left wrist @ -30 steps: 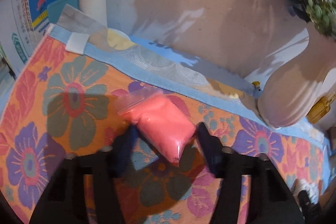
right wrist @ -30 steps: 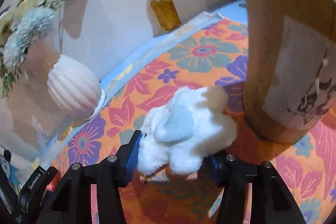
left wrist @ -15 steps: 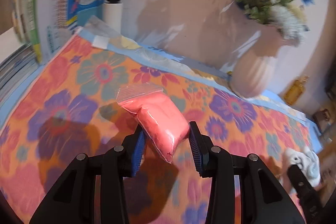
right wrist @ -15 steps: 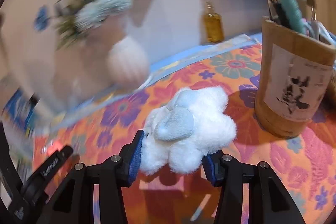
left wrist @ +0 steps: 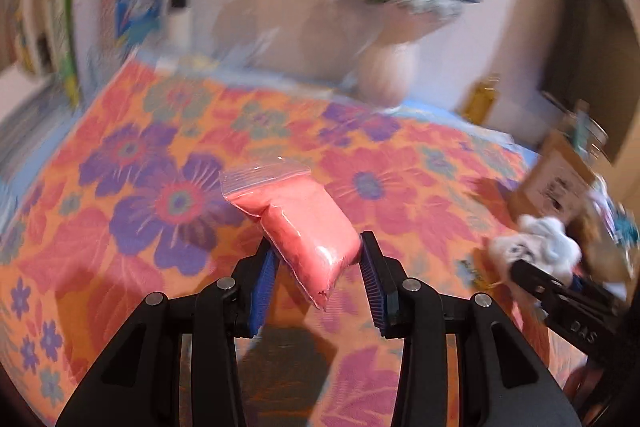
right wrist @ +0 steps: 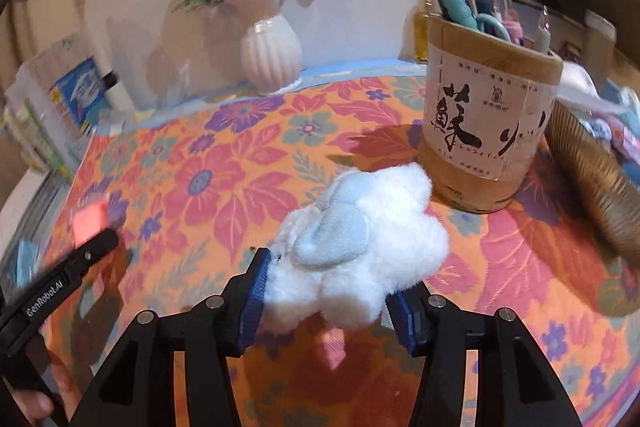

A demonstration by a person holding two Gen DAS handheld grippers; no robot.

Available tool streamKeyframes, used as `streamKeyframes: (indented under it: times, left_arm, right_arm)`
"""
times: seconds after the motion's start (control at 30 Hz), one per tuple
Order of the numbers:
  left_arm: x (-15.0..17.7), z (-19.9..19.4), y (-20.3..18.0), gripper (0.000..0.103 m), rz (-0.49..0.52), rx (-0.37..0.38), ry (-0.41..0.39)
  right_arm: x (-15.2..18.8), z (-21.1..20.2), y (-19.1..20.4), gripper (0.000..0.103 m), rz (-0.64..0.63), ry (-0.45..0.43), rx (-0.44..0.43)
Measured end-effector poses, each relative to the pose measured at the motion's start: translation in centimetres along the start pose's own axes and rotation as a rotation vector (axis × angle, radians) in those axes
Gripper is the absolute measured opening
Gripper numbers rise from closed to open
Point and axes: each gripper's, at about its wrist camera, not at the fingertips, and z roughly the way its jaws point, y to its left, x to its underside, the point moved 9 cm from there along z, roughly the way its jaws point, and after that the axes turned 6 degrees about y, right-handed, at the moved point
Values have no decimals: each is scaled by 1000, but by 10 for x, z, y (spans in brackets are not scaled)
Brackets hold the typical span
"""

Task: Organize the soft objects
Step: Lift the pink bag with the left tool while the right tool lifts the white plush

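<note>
The left tongs [left wrist: 318, 269] are closed on a pink pouch [left wrist: 298, 221], a clear zip bag packed with pink filling. The blue pads press its lower half from both sides, and the sealed top edge sticks out forward and to the left, above the floral cloth [left wrist: 140, 187] that covers the tabletop. The pouch hangs clear of the cloth (a shadow lies beneath the tongs).

The right tongs [right wrist: 326, 291] are clamped around a white plush toy [right wrist: 360, 247] with a pale blue patch on top. The fluffy body bulges out between and over the pads, so the right pad is mostly hidden behind fur. The toy is held above the cloth [right wrist: 224, 187], just in front and left of a brown cylindrical holder [right wrist: 488, 131] printed with black characters and stuffed with pens and scissors. A coiled brown tube [right wrist: 588, 179] lies just right of the holder.

At the back edge of the tabletop stands a ribbed pink vase [right wrist: 271, 61] with blue and cream flowers, against the wall. An amber bottle [right wrist: 419, 35] peeks from behind the holder. Books [right wrist: 52, 107] are stacked at the left.

Each wrist view catches the other tongs: the left one with its pouch appears at the lower left of the right view, the right one with its toy at the right edge of the blurred left view.
</note>
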Motion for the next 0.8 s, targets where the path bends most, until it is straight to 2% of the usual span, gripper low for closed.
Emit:
streamKeyframes:
  times: [0.03, 0.1, 0.23, 0.27, 0.37, 0.43, 0.5, 0.7, 0.8]
  left_arm:
    - [1, -3, -7, 37, 42, -10, -17]
    - [3, 3, -12, 37, 75, -37, 3]
    - [3, 9, -3, 37, 36, -36, 33]
    - [4, 10, 0, 37, 23, -40, 40]
    - [5, 11, -1, 37, 26, -52, 46]
    - [5, 11, -4, 37, 44, -60, 44]
    - [6, 12, -6, 37, 55, -63, 49]
    - [5, 11, -4, 38, 51, -58, 45]
    - [5, 10, -6, 39, 55, -53, 39]
  right_arm:
    - [1, 0, 2, 52, -3, 3, -24]
    - [5, 1, 5, 52, -12, 16, -64]
    - [10, 13, 11, 55, -38, 69, -53]
    - [11, 15, 11, 62, -41, 77, -42]
    - [14, 20, 14, 66, -58, 98, -27]
    - [16, 24, 14, 74, -65, 118, -15]
    - [17, 28, 13, 94, -67, 134, 8]
    - [19, 36, 10, 99, -78, 162, 75]
    - [19, 40, 5, 103, -67, 169, 146]
